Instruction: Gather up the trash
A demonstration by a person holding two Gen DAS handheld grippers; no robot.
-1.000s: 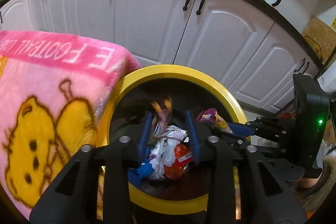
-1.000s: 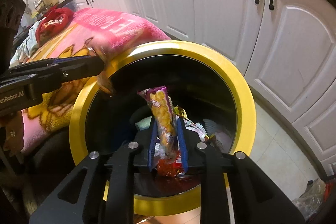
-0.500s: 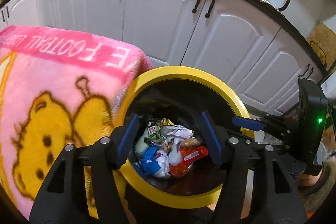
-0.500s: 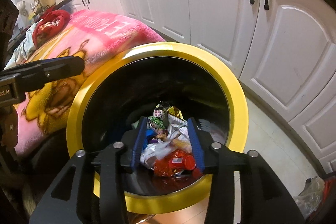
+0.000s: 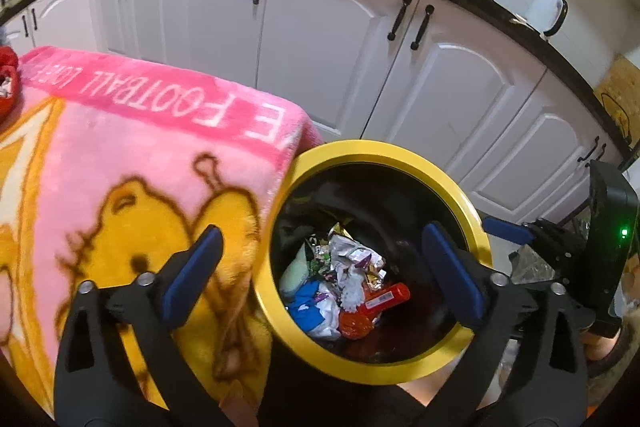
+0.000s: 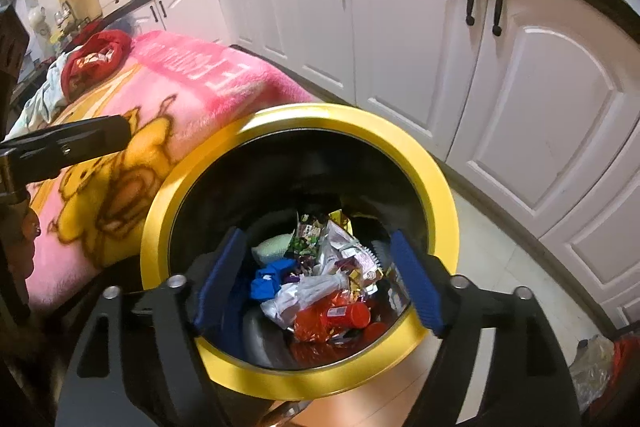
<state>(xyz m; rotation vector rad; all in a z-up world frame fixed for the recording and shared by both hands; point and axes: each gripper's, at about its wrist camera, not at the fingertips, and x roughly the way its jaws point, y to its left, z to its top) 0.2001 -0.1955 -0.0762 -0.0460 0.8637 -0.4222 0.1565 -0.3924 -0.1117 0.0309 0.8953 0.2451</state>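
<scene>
A black bin with a yellow rim (image 5: 472, 227) (image 6: 440, 179) stands beside the pink blanket. Several wrappers lie at its bottom, among them a red packet (image 5: 372, 311) (image 6: 332, 319), a blue scrap (image 5: 306, 301) (image 6: 266, 281) and silver foil (image 5: 350, 255) (image 6: 340, 247). My left gripper (image 5: 320, 275) is open and empty above the bin's left rim. My right gripper (image 6: 318, 283) is open and empty over the bin's mouth. The right gripper also shows at the right edge of the left wrist view (image 5: 508, 231).
A pink and yellow blanket (image 5: 120, 167) (image 6: 168, 95) covers a surface left of the bin. White kitchen cabinets (image 5: 320, 39) (image 6: 400, 27) run behind. Red clothing (image 6: 96, 57) lies on the blanket's far end. A plastic bag (image 6: 592, 367) lies on the floor at right.
Both grippers opened and dropped their wrappers into the bin. Both then pulled back and up from the bin, the left one shifting left over the blanket.
</scene>
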